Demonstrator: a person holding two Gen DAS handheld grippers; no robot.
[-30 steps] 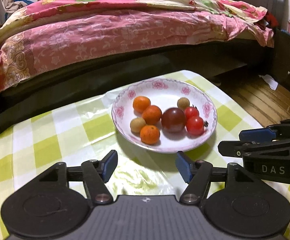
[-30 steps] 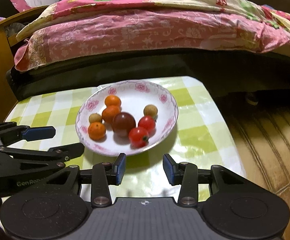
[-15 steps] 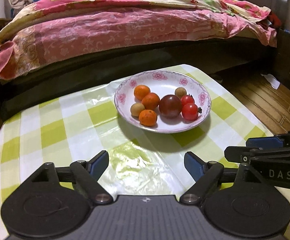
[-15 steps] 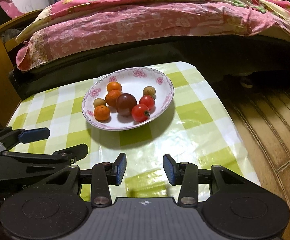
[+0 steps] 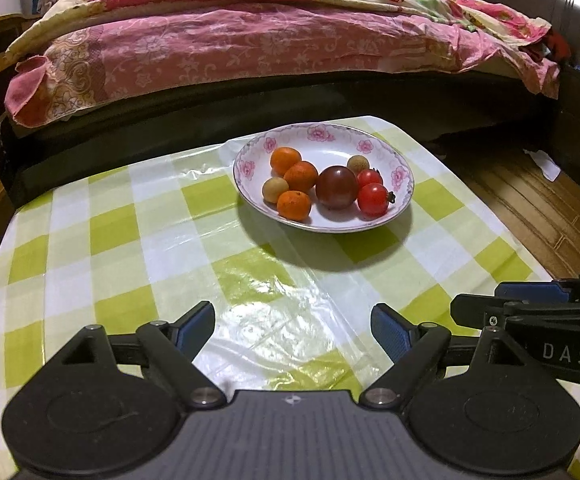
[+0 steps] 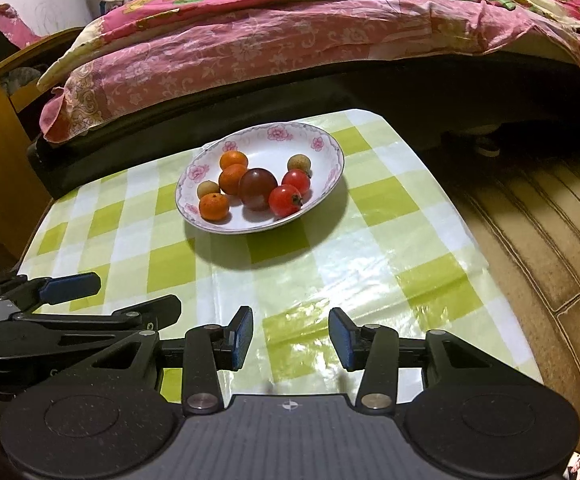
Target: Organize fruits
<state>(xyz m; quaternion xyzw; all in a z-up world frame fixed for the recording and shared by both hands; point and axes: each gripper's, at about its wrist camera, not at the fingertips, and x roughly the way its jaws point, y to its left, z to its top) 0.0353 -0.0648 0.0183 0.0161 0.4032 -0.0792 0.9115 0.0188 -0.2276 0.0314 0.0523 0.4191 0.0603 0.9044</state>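
I note the bed [image 5: 281, 48] with its pink quilt beyond the plate, and the counter [image 5: 109, 232] under a green-and-white checked cloth, which carries the plate at its far end. The plate [image 5: 400, 172], white with a pink flowered rim, serves as my landmark; it holds all the fruit I can see, and none lies on the cloth around it. I judge the sorting finished, or nearly so. On the plate, the dark plum [image 5: 337, 187] sits at centre, three mandarins [image 5: 300, 176] to its left, two red tomatoes [image 5: 373, 199] to its right, and two small tan fruits [image 5: 358, 164] at the edges. My left gripper [image 5: 293, 330] hangs well short of the plate on the near side, jaws wide apart and just widened further, nothing between them. My right gripper [image 6: 290, 338] is likewise short of the plate, jaws parted and just opening, empty. Both positions suggest a withdrawn posture after release.
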